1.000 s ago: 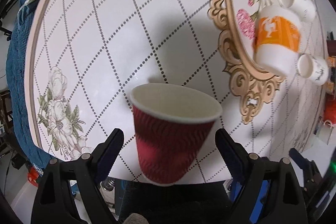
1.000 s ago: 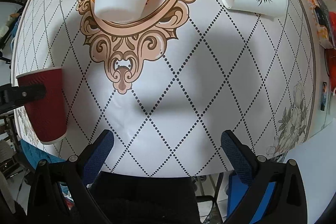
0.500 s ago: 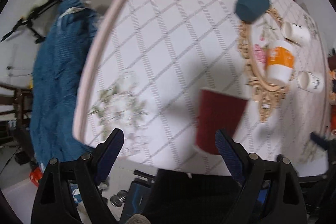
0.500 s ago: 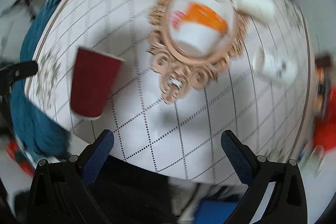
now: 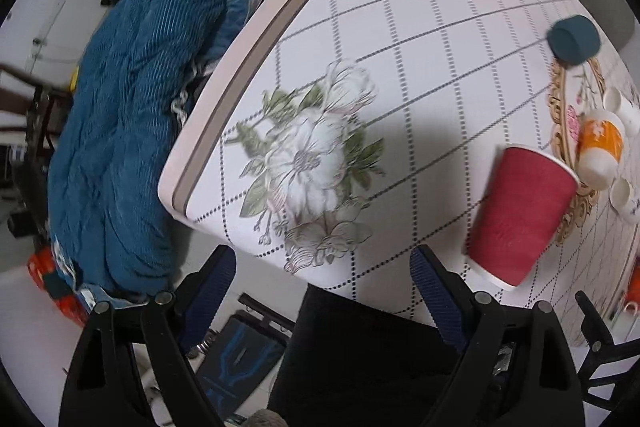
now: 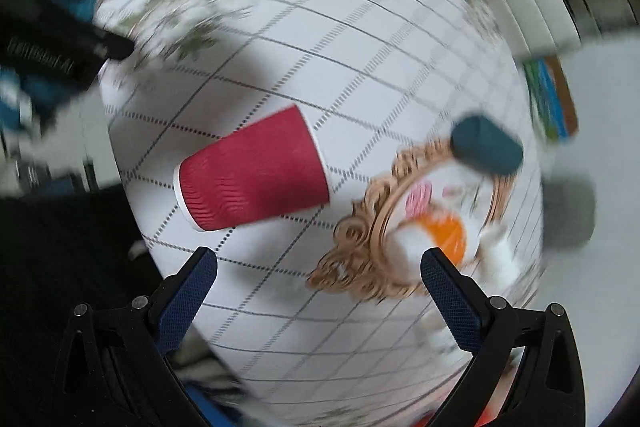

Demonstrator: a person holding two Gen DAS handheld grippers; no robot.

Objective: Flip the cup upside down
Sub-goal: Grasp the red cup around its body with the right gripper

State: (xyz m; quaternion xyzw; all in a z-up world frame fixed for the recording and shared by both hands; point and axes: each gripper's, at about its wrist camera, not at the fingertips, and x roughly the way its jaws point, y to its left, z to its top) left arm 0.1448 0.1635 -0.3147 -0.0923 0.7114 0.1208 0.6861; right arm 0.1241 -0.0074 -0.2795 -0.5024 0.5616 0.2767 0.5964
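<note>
Left wrist view: the cup, a second ago between the left gripper's spread fingers, now stands upright at three o'clock, outside them. Right gripper is spread too, empty. The flip is not done.

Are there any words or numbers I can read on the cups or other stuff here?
None can be read.
Red cup: plain, with no print.
Orange and white cup: pale marks, too blurred to read.
White cup: small dark marks, too small to read.
Book: colourful cover, blurred.
Black left gripper in the right wrist view: a line of white print, too blurred to read.
</note>
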